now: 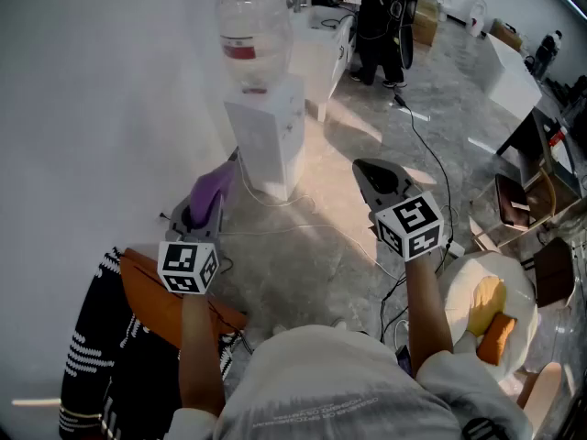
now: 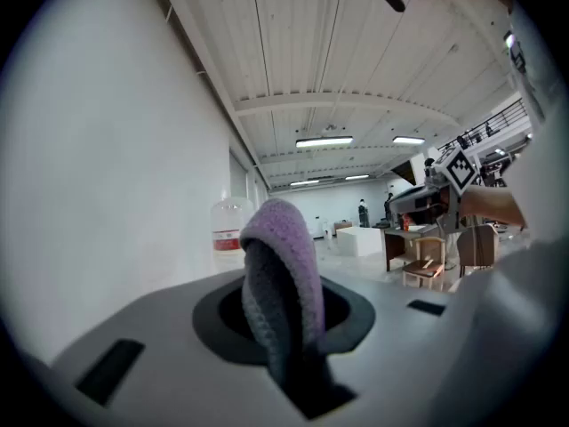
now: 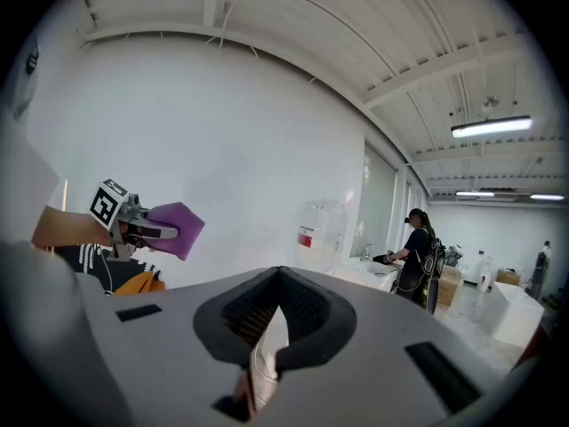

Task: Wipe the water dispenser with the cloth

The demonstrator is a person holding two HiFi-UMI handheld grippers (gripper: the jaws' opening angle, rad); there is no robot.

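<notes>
The white water dispenser stands against the wall, with a clear bottle on top. A purple cloth is pinched in my left gripper, which is held short of the dispenser and to its left. In the left gripper view the cloth bulges up between the jaws of the left gripper and hides their tips. The bottle shows far behind. My right gripper hovers to the dispenser's right, empty. Its jaws meet at the tip. That view also shows the bottle and the cloth.
A person stands at a white counter behind the dispenser. Cables run across the marble floor. An orange item and striped fabric lie at the left. A white round seat and wooden furniture are on the right.
</notes>
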